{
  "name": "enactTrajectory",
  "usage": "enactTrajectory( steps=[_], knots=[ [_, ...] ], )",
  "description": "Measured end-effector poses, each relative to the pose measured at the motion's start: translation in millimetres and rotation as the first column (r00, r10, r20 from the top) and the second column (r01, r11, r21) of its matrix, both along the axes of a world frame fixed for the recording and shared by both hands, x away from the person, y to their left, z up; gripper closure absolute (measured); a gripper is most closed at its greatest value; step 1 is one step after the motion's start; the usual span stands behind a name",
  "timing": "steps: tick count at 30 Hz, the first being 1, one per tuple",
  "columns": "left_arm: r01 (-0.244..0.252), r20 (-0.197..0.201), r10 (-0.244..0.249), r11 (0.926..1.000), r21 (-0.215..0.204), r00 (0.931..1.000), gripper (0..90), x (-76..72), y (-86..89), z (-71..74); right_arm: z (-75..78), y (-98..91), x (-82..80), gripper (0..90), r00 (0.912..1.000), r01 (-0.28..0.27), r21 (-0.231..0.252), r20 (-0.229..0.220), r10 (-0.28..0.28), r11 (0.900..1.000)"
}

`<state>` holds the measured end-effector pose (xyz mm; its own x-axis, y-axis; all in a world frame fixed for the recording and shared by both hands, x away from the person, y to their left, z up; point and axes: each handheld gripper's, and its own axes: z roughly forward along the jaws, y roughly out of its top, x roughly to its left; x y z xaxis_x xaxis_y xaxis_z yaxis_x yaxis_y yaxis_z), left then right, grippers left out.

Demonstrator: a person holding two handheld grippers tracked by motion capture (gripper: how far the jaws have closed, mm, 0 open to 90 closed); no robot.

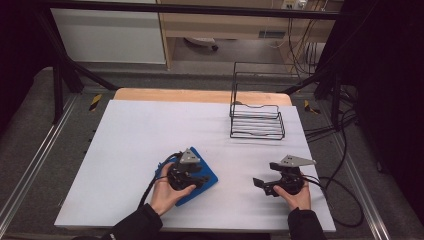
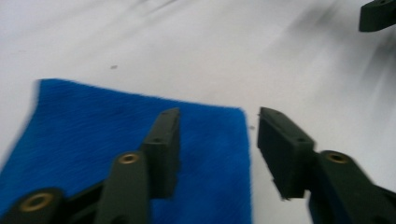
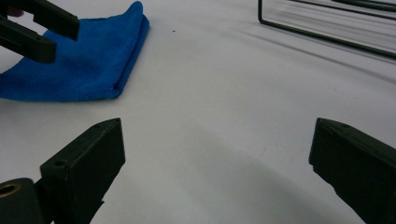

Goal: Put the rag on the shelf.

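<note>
Blue microfibre cloth, folded into a flat rectangular pad (image 1: 200,181), lay on the white table surface (image 1: 130,150) in the high view, near the front edge and left of centre. The left gripper (image 1: 201,178) hovered directly over it; the right gripper (image 1: 261,184) was held well apart to the right. A black wire rack (image 1: 256,122) stood toward the far right of the table.

Left gripper view: the left gripper (image 2: 217,151) stood about half open, one jaw over the cloth (image 2: 93,130) and the other beyond its edge over bare table. Nothing was clamped — the cloth edge lay under the gap, not pressed.

Right gripper view: the right gripper (image 3: 217,158) stood wide open over bare table, holding nothing. The cloth (image 3: 79,65) showed a rounded fold along its near side.

Handling judgement: the cloth appeared light, soft and limp, with a napped surface unlikely to slip. It would sag and unfold if lifted by one layer — a pinch across the folded edge, all layers together, appeared the better hold.
</note>
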<state>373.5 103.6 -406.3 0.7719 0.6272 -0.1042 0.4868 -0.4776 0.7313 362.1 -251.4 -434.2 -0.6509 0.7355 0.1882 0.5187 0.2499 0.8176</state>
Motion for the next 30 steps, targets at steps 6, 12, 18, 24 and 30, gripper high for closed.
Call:
enactTrajectory(
  steps=[6,12,18,24,30],
  knots=[
    [-0.051,0.031,0.050,0.9983,0.029,0.9983,30.9,1.8,44.5,1.9,6.7,17.3,0.6,5.0,0.9998,0.019,0.033,0.001,-0.019,0.9993],
    [-0.083,0.034,0.081,0.9948,0.059,0.9961,17.8,-0.8,79.5,-5.4,9.8,48.6,5.2,2.3,0.9999,0.012,0.006,-0.010,-0.012,0.9999],
    [-0.117,0.043,0.114,0.9907,0.069,0.9926,10.8,-3.1,106.7,-10.7,11.4,75.8,9.1,3.0,0.9990,0.021,-0.009,-0.038,-0.022,0.9997],
    [-0.174,0.039,0.172,0.9838,0.044,0.9843,7.3,-3.9,130.4,-17.8,4.4,114.4,16.4,18.0,0.9976,-0.031,-0.069,-0.065,0.027,0.9972],
    [-0.218,0.043,0.216,0.9758,0.023,0.9753,7.4,-4.7,145.9,-20.4,-6.9,132.6,19.4,34.7,0.9965,-0.032,-0.071,-0.080,0.026,0.9970]
  ],
)
